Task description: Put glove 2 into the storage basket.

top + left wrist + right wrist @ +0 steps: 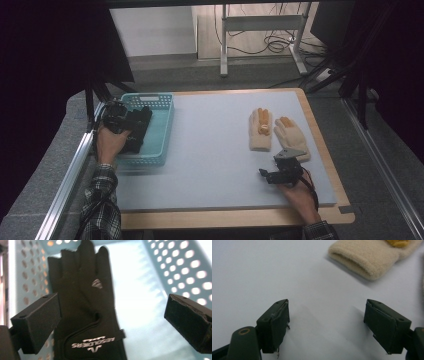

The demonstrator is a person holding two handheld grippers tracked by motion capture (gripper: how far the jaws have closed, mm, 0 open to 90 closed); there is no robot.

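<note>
Left gripper (112,322) hangs wide open over the black glove (85,305) in the basket (190,267); lifting carelessly could snag its cuff.

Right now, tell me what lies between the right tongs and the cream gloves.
Nothing visible. The right tongs stand open over bare grey mat, and the cream gloves lie beyond them with only mat between. The nearest cuff shows just ahead of the open jaws.
</note>
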